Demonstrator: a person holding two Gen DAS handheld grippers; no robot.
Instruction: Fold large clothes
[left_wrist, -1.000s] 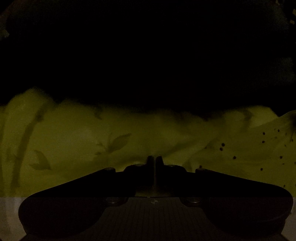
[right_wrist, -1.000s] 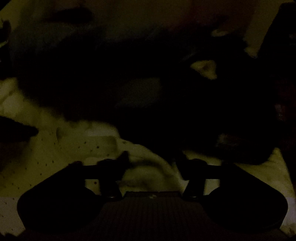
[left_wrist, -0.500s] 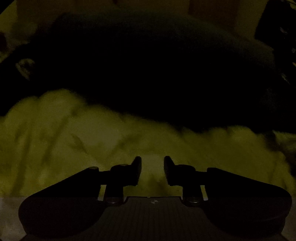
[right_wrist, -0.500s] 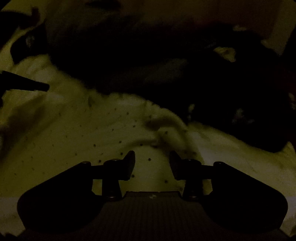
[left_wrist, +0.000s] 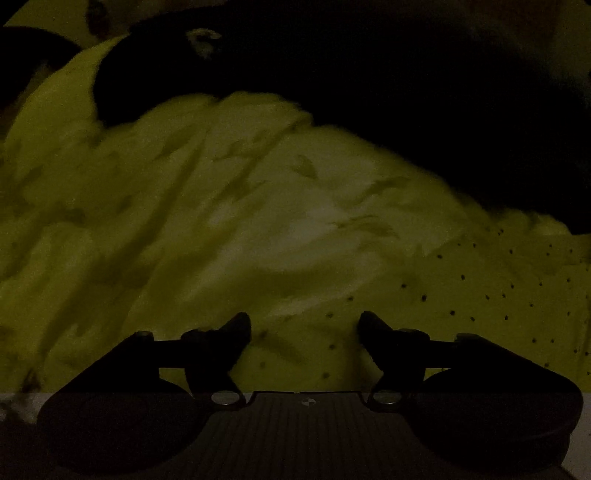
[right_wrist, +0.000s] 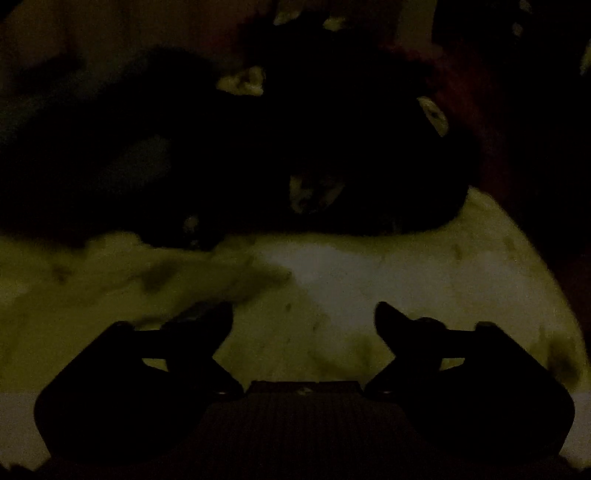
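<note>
Both my tools, left (left_wrist: 306, 322) and right (right_wrist: 303, 313), are released. The dark cloth (left_wrist: 406, 110) at 12 o'clock looks soft, floppy; I'd pinch its near edge.

In the dim light the sheet (left_wrist: 229, 229) looks yellow-green, with a darker leaf and stem print on its left part and small dark dots on its right part. The garment (left_wrist: 424, 110) lying behind it is black, with a few small pale patches, and in the right wrist view a dull red cloth (right_wrist: 491, 147) shows at its right side. Both grippers (left_wrist: 306, 326) (right_wrist: 303, 321) are black.
</note>
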